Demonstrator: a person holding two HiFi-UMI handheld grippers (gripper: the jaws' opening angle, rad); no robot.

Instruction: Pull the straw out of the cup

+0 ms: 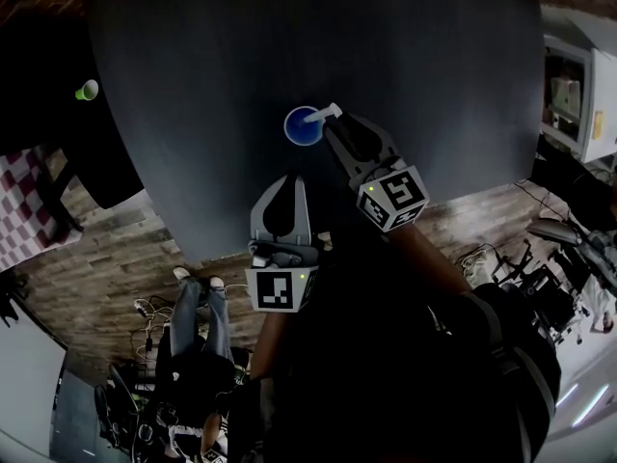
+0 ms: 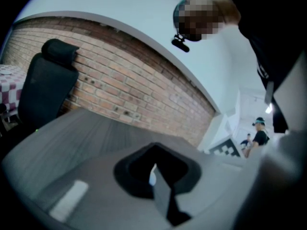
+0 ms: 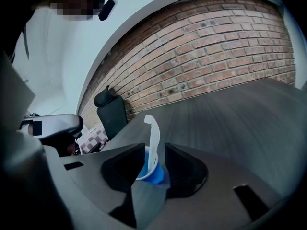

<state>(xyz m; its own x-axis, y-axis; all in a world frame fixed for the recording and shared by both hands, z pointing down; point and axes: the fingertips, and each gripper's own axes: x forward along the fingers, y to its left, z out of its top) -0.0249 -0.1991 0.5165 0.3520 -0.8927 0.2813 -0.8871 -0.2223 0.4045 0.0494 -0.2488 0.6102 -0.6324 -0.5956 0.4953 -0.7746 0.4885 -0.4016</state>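
Closest in, the left gripper (image 1: 289, 179) hangs over the near edge of the dark round table (image 1: 405, 46), its jaws pressed together with nothing between them. Just beyond it and slightly right, the right gripper (image 3: 151, 150) reaches to the blue cup (image 1: 300, 128), which stands upright near the middle of the table. Its jaws are apart, one on each side of the white straw (image 3: 153, 133). The straw stands in the cup, and its bent top rises above the rim. Whether either jaw touches it is unclear. A green cup (image 1: 87, 90) sits off the table, far left.
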